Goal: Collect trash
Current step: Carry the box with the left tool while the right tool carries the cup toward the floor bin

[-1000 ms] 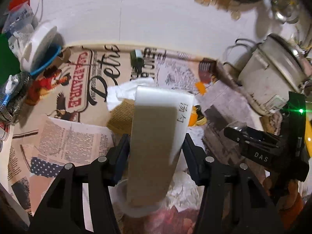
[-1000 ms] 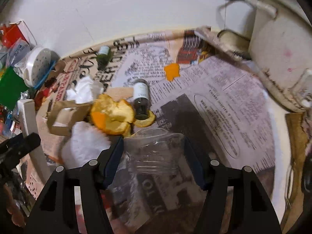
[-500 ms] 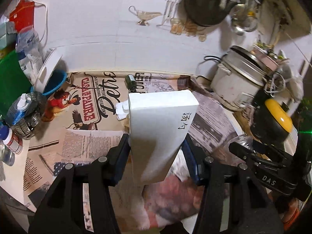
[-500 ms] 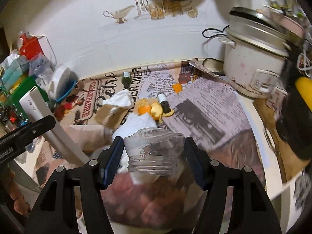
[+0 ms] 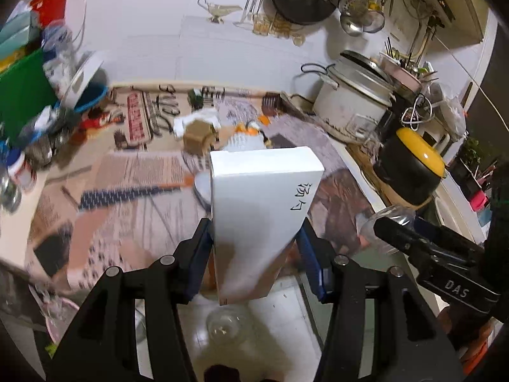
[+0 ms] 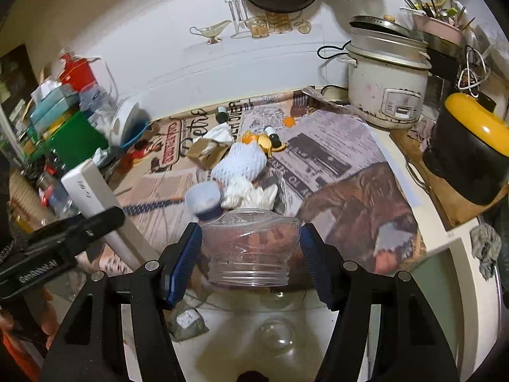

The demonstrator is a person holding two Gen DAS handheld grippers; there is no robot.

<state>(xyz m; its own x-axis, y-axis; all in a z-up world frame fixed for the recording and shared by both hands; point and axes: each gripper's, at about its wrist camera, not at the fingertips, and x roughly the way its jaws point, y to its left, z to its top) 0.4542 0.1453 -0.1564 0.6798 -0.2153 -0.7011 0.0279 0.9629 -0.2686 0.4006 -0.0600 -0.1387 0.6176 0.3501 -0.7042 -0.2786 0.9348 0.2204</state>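
A long white carton (image 5: 261, 219) with black handwriting on one side stands tilted between the left gripper's (image 5: 256, 248) pads. A crushed clear plastic bottle (image 6: 251, 248), threaded neck toward the camera, sits clamped in the right gripper (image 6: 251, 251).

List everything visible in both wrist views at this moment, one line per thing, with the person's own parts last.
box: one, white, gripped upright in the left tool
plastic jar: one, clear, gripped in the right tool
foam net: one, white, on the newspaper
orange peel: a few pieces, orange, beyond the foam net
small bottles: two, dark, lying on the newspaper
crumpled tissue: one, white, near the back
newspaper: several sheets, covering the counter
rice cooker: one, white, right rear
yellow-lidded pot: one, black, far right
left tool: black, blue pads
right tool: black, blue pads
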